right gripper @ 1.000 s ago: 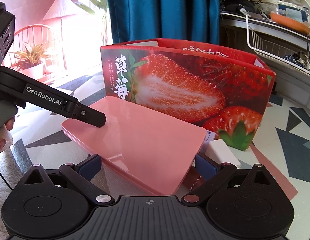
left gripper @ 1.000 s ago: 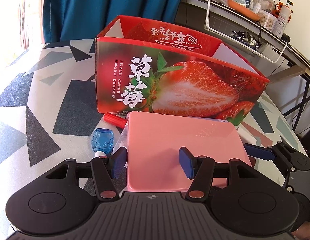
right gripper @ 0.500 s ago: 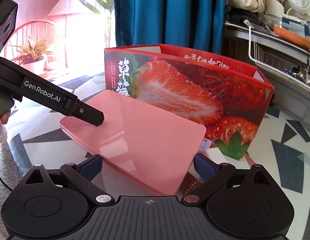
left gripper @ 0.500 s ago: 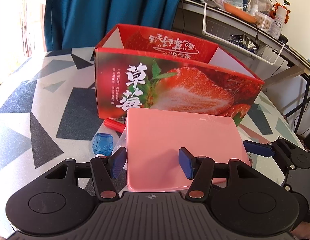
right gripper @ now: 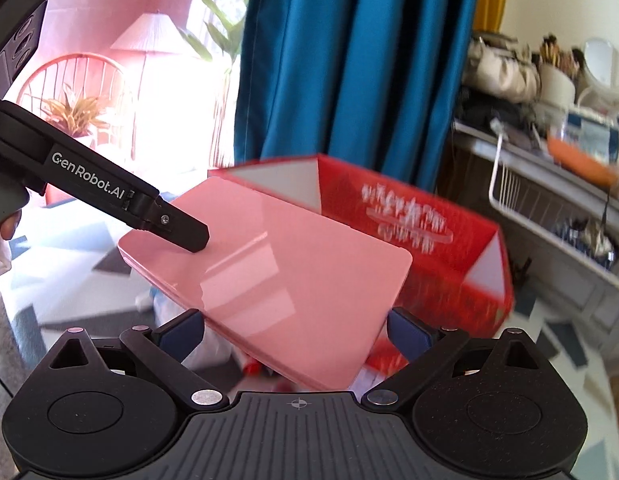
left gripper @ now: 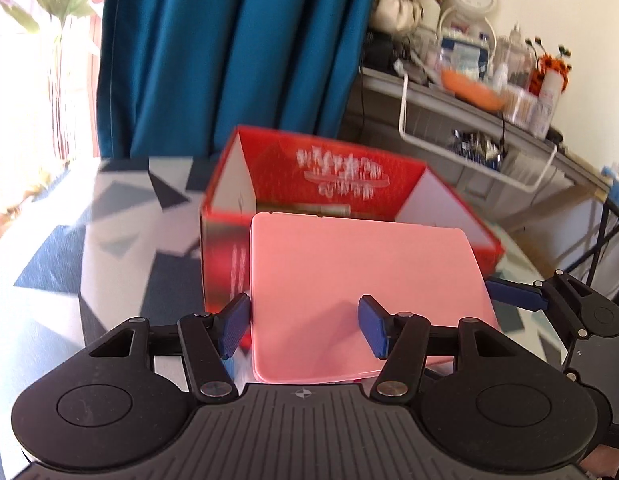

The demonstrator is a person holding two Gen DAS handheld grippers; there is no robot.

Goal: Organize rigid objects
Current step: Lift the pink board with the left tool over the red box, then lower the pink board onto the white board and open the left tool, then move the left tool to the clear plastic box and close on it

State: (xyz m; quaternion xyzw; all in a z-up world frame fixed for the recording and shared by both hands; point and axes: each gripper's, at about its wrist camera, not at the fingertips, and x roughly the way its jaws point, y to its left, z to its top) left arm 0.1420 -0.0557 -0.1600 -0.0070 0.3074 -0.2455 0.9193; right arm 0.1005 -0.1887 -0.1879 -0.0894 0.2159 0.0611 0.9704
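You hold the pink box (left gripper: 361, 296) up in the air with both tools, just in front of the open red box (left gripper: 333, 184).

Your left tool (left gripper: 303, 330) pinches the pink box's left edge. Your right tool (right gripper: 295, 330) grips its right side, one finger on each edge. The pink box tilts over the red box's front wall, above the patterned bench (left gripper: 109, 248). The picture is blurry.

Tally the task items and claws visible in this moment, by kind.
Pink case: 1
Red box: 1
Claws: 2, left claw and right claw, both gripping the case
Total: 4
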